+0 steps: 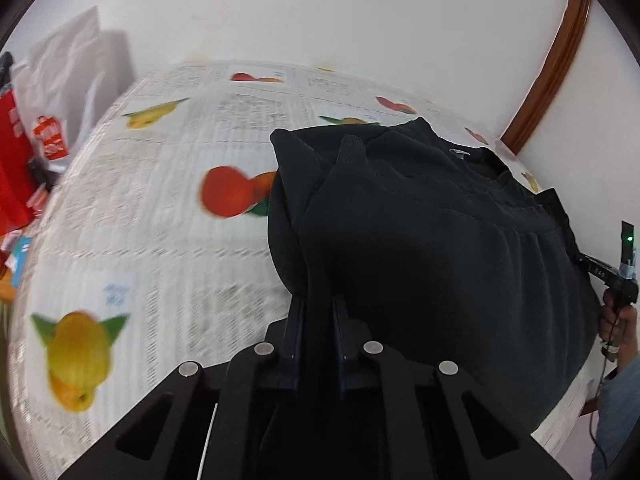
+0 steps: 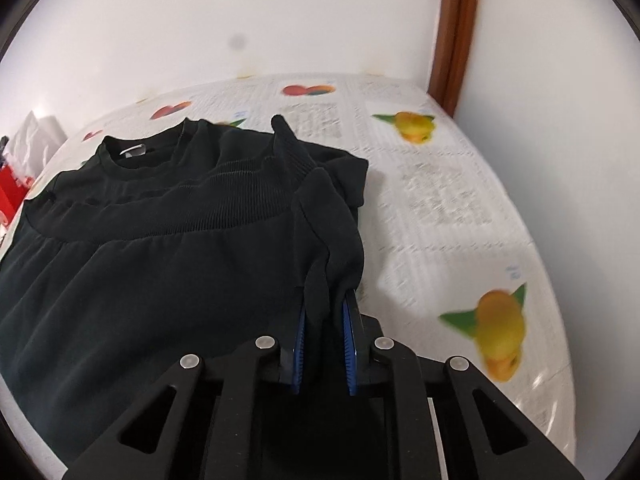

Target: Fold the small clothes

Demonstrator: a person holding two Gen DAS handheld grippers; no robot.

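L gripper [image 1: 318, 300] clamped on black top [image 1: 440, 240] edge, R gripper [image 2: 326, 300] pinching its other side, over fruit-print cloth [image 1: 160, 220]

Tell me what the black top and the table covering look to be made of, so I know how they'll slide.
Black top: soft matte knit, likely cotton jersey; ribbed neckband and hem band, limp folds, no sheen.
Table covering: probably glossy plastic or oilcloth printed with newsprint and fruit; faint glare and smooth creases near the edge suggest a slick film, though blur leaves it uncertain.
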